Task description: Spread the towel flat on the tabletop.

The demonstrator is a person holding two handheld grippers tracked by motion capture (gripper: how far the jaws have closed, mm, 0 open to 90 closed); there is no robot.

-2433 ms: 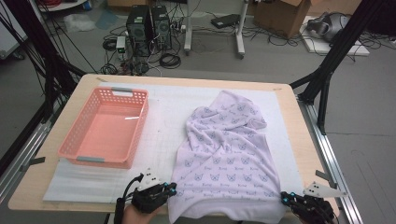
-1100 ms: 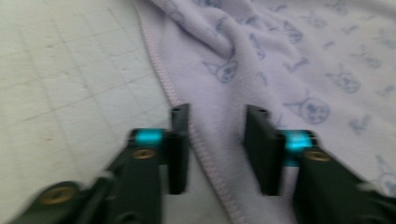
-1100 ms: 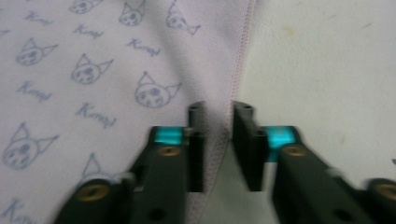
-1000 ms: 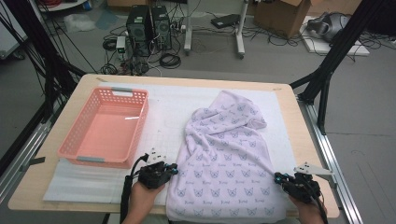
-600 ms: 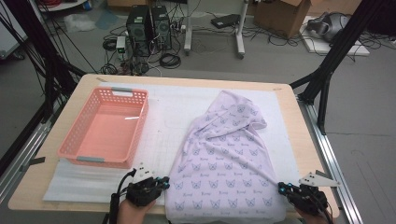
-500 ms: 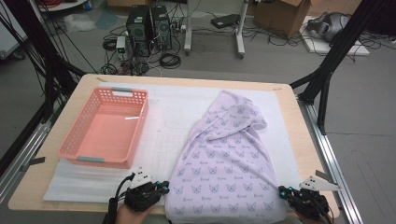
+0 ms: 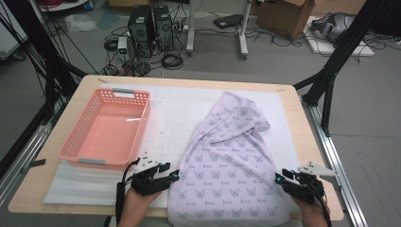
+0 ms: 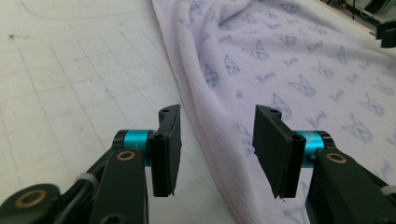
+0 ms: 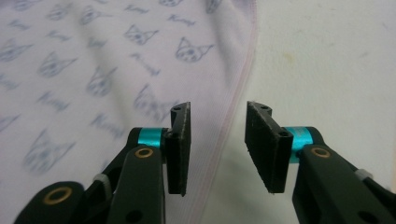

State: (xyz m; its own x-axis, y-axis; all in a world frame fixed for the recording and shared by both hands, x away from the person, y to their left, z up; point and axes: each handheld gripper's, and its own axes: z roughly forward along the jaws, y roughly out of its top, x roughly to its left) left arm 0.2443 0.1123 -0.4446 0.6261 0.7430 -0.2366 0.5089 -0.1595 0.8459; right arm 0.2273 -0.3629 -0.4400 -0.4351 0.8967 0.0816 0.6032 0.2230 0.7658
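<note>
A pale lilac cloth [image 7: 231, 165] printed with small cat faces lies spread on the white mat, its near end hanging over the table's front edge. My left gripper [image 7: 176, 174] is at the cloth's left edge, open, and the hem [image 8: 205, 126] runs between its jaws. At the right edge sits my right gripper [image 7: 279, 178], open as well, with the cloth's pink-stitched border [image 9: 233, 112] passing between its jaws. Neither pair of jaws is pressed on the fabric. The cloth's far end [image 7: 236, 106] is bunched into folds.
A pink plastic basket [image 7: 80, 142] stands empty at the left of the table. A white gridded mat [image 7: 175, 113] covers the tabletop. The wooden table edge [image 7: 307, 137] shows at the right. Computers and cables lie on the floor beyond.
Both grippers pulled the cloth toward the front edge and flattened it, then let go. The jaws now stand open at the cloth's two side edges.
</note>
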